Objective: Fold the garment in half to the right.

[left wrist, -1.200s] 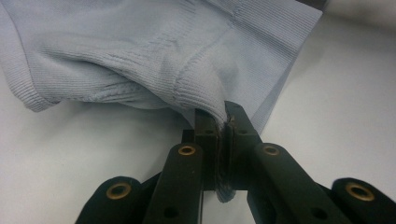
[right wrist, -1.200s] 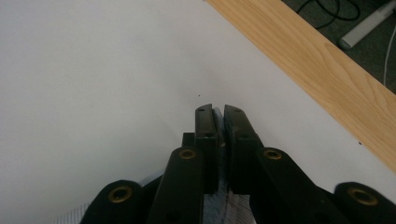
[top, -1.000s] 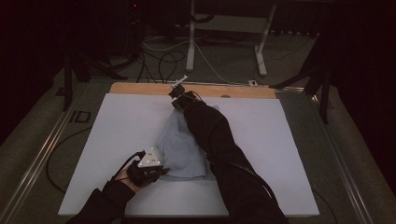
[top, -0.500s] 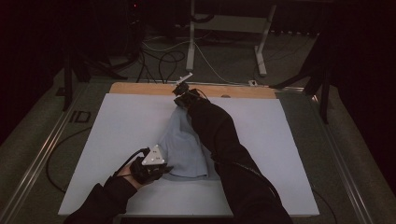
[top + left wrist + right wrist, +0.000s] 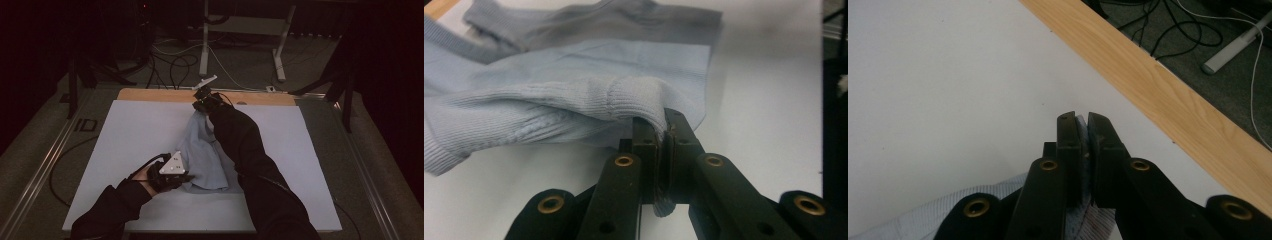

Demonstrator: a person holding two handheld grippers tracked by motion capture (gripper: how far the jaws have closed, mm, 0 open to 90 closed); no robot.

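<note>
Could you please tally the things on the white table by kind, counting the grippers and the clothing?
Black two-jaw grippers: 2, the left gripper and the right gripper, each pinching the cloth.
Pale blue ribbed knit garment: 1, on the white table.
Total: 3

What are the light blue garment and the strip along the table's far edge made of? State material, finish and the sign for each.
Light blue garment: apparently a soft knit fabric, perhaps cotton; matte, with fine ribbed rows and a stitched hem where the left gripper pinches it.
Strip: looks like light wood or wood-look laminate; smooth, with visible grain lines. Which of the two cannot be told.
</note>
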